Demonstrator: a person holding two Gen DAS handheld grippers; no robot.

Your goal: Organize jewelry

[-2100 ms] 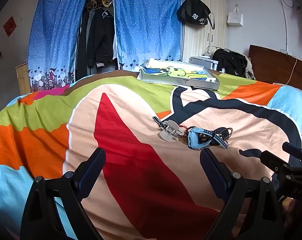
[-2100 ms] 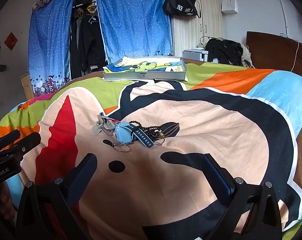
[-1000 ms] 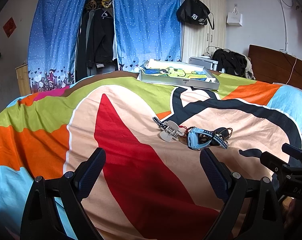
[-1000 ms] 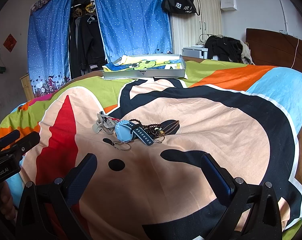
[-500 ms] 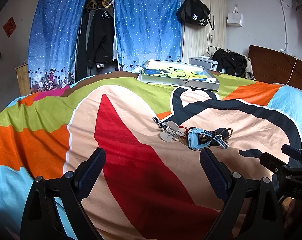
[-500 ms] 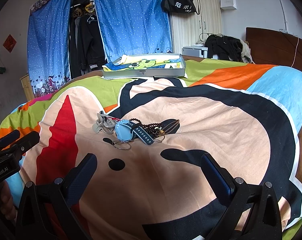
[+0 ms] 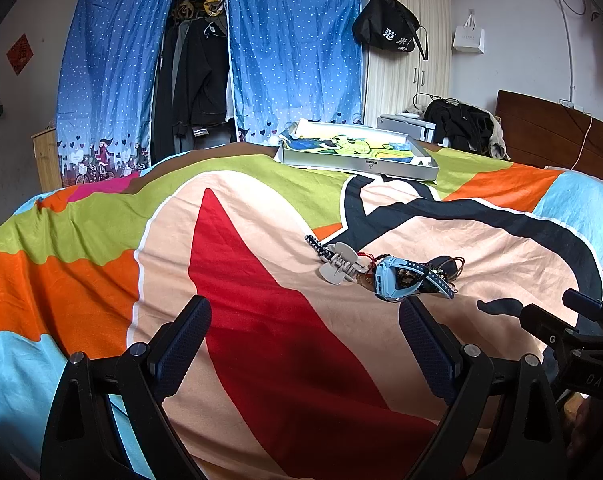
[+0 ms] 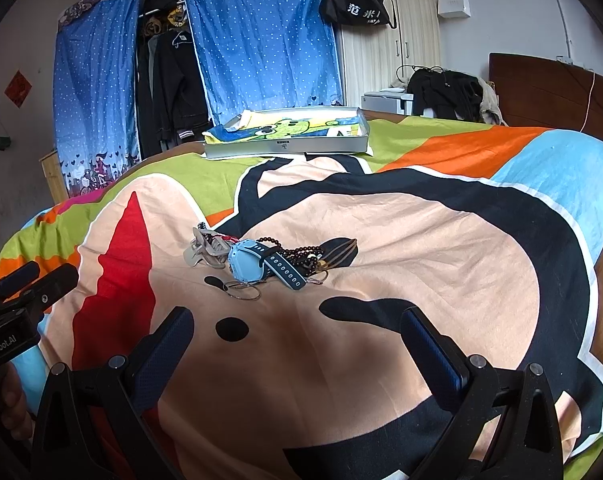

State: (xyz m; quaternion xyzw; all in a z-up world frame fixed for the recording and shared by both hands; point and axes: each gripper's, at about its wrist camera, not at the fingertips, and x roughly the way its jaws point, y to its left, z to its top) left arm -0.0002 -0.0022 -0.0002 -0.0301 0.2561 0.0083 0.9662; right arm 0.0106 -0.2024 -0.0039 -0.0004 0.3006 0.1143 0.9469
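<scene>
Left gripper [image 7: 305, 320] sits low at the bottom of its frame, jaws spread wide and holding nothing, hovering over the red patch of the bright cartoon bedspread [image 7: 101, 240]. Right gripper [image 8: 297, 332] mirrors it at the bottom of its own view, jaws wide apart too, nothing between them. The jewelry pile lies on the bedspread well beyond both: right of centre in the left view, left of centre in the right view. In it, a blue watch [image 8: 247, 262], a grey hair claw [image 7: 339, 266] touching it, dark beads [image 8: 297, 254] and a thin ring [image 8: 243, 292]. Far back, a silver tray [image 8: 285, 148] rests on the green band.
</scene>
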